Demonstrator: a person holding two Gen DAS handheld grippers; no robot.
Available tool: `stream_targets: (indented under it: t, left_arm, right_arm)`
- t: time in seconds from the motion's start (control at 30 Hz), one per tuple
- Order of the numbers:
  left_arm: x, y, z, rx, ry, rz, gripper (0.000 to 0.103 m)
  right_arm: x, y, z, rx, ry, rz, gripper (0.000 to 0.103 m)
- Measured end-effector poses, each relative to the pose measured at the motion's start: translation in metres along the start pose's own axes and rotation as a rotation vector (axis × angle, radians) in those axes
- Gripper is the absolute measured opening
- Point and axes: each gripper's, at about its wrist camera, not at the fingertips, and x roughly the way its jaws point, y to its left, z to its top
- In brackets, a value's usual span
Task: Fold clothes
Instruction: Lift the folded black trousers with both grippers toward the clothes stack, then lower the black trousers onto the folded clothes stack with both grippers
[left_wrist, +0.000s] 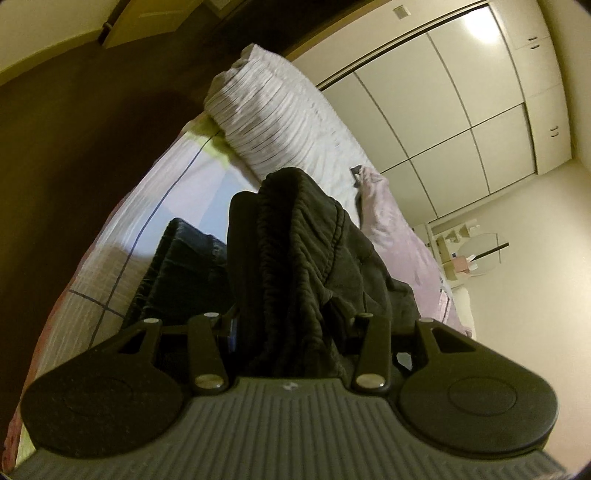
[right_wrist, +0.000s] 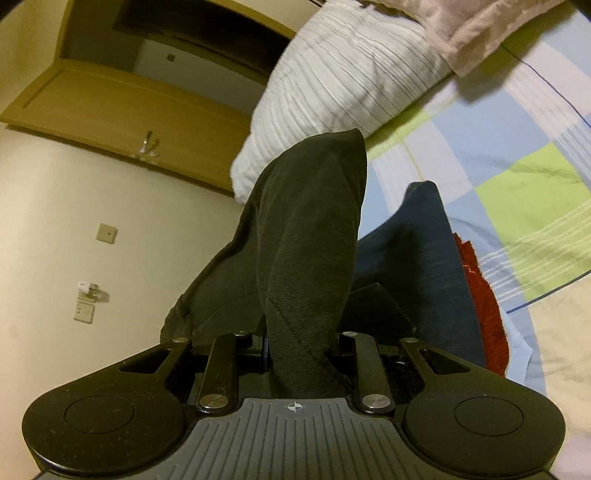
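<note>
A black garment (left_wrist: 295, 258) runs straight out between the fingers of the left hand-held gripper (left_wrist: 291, 325), its gathered, ribbed edge bunched there and the rest draping forward above the bed. In the right wrist view the same black garment (right_wrist: 310, 251) rises from the right hand-held gripper (right_wrist: 299, 350) as a smooth stitched fold, raised off the bedding. Behind it lies a dark blue garment (right_wrist: 413, 266), with a red knitted piece (right_wrist: 484, 306) just beside it on the bed; the left view shows dark folded clothing (left_wrist: 181, 269) to the left of the black cloth.

The bed carries a checked sheet (right_wrist: 517, 192) of blue, green and white squares, a white striped pillow (left_wrist: 280, 122) at its head and a pale pink blanket (left_wrist: 399, 236) along one side. White wardrobe doors (left_wrist: 443, 110) fill the far wall; a wooden door (right_wrist: 122, 110) stands open on the other side, with wall sockets (right_wrist: 86, 306) below it.

Both hand-held grippers are closed narrowly, each pinching the black garment between its fingers.
</note>
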Motion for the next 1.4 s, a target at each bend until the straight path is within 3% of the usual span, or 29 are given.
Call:
stream_targets:
  t: [0.13,0.27,0.33,0.43,0.57,0.7,0.8,0.87,0.93,1.03,1.13,1.4]
  left_arm:
    - [0.015,0.012,0.002,-0.008,0.020,0.016,0.040]
    - [0.034,0.026,0.000,0.009,0.049,0.079,0.045]
    - [0.043,0.035,-0.001,0.000,0.058,0.114,0.048]
    - [0.040,0.036,0.001,0.008,0.059,0.134,0.054]
    - [0.026,0.025,0.001,0.066,0.062,0.203,0.056]
    - [-0.003,-0.002,-0.003,0.178,0.000,0.321,0.052]
    - [-0.025,-0.029,-0.009,0.300,-0.040,0.391,0.026]
    - [-0.024,-0.054,-0.025,0.452,0.011,0.376,0.015]
    - [-0.019,-0.072,-0.042,0.583,0.073,0.366,0.012]
    - [-0.005,-0.075,-0.063,0.684,0.124,0.403,0.012]
    - [0.004,-0.058,-0.072,0.686,0.127,0.462,0.012]
    - [0.005,-0.028,-0.067,0.608,0.127,0.459,0.015]
  right_arm:
    - [0.010,-0.007,0.003,0.009,0.008,-0.023,0.023]
    - [0.023,-0.017,0.002,0.003,0.013,-0.064,0.024]
    - [0.031,-0.022,-0.001,0.001,0.012,-0.102,0.029]
    - [0.037,-0.025,-0.002,0.016,0.007,-0.136,0.048]
    - [0.023,-0.014,-0.007,-0.061,-0.026,-0.199,0.049]
    - [0.001,0.001,-0.016,-0.187,-0.077,-0.270,0.049]
    - [-0.017,0.016,-0.029,-0.308,-0.112,-0.302,0.049]
    - [-0.026,0.030,-0.043,-0.416,-0.110,-0.311,0.049]
    - [-0.024,0.042,-0.059,-0.518,-0.056,-0.340,0.049]
    - [-0.014,0.047,-0.084,-0.609,0.007,-0.389,0.049]
    - [-0.003,0.041,-0.101,-0.620,0.045,-0.418,0.049]
    - [0.036,0.044,-0.127,-0.739,0.102,-0.464,0.049]
